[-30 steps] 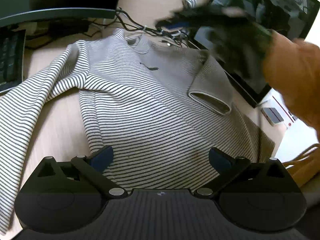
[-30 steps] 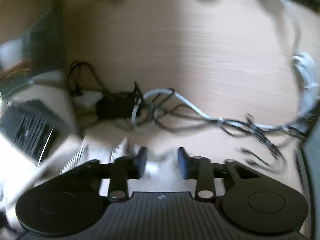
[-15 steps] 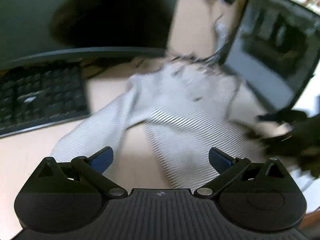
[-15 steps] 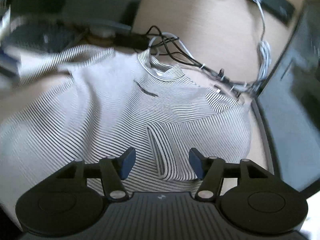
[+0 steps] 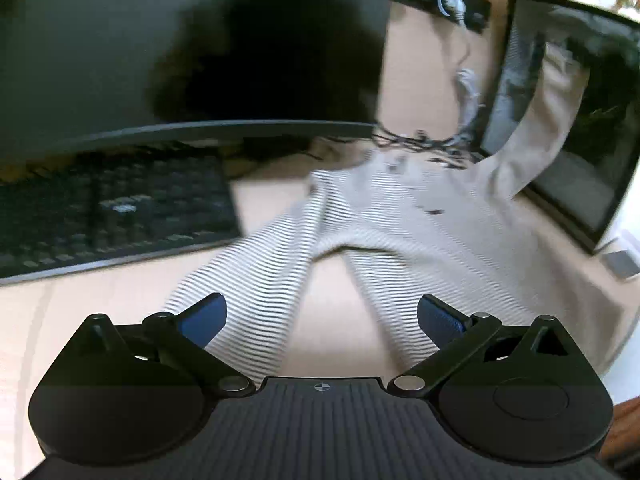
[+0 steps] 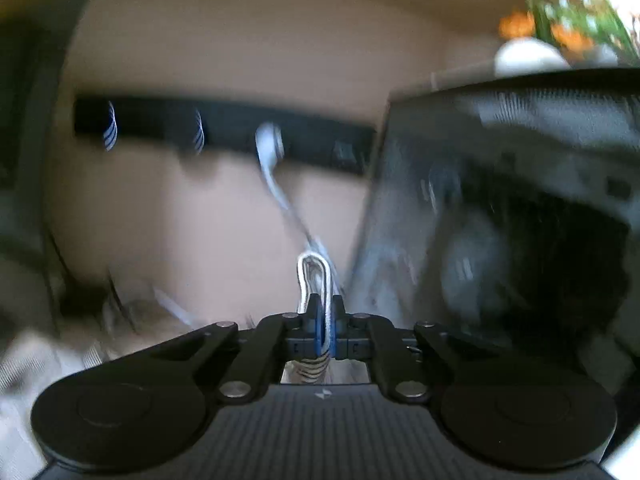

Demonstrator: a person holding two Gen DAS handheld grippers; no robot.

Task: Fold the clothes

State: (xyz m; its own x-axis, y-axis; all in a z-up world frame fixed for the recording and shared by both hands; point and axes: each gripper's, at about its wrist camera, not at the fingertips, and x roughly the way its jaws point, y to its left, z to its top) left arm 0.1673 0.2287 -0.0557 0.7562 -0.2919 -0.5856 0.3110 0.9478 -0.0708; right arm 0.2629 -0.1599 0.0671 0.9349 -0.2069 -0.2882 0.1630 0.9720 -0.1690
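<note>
While blur smears both views, enough shows to judge. Nearest in the left view, left gripper (image 5: pixel 322 314) with jaws wide apart, holding nothing, hovering over desk (image 5: pixel 332 316) between a striped sleeve (image 5: pixel 260 280) running out toward 7 o'clock and the body of the sweater (image 5: pixel 440 248) spread toward 2 o'clock. Farther off, collar toward 12 o'clock beside a tangle of cables (image 5: pixel 420 142), keyboard (image 5: pixel 108 208) at 10 o'clock, monitor (image 5: pixel 192 48) above it, second screen (image 5: pixel 568 120) at 2 o'clock. Other sleeve (image 5: pixel 548 120) lifted off the desk and hanging in a soft arc in front of that screen. In the right view, right gripper (image 6: pixel 323 322) pinched together on a striped fold of that raised sleeve (image 6: pixel 316 280), its cuff edge looping up just past the fingertips; beyond, blurred desk wall, a dark bar (image 6: pixel 224 132) with a white cable at 12 o'clock, the screen at 2 o'clock. Judged as handling: light, limp knit, no stiffness, likely to sag, drag and bunch, not fragile, not slippery between pads. Best taken at firm edges: cuff, shoulder seam, hem corner, pinching through both layers. Sweater mostly flat, one sleeve out, one aloft: a fit for either spreading or folding inward, not settled here.
</note>
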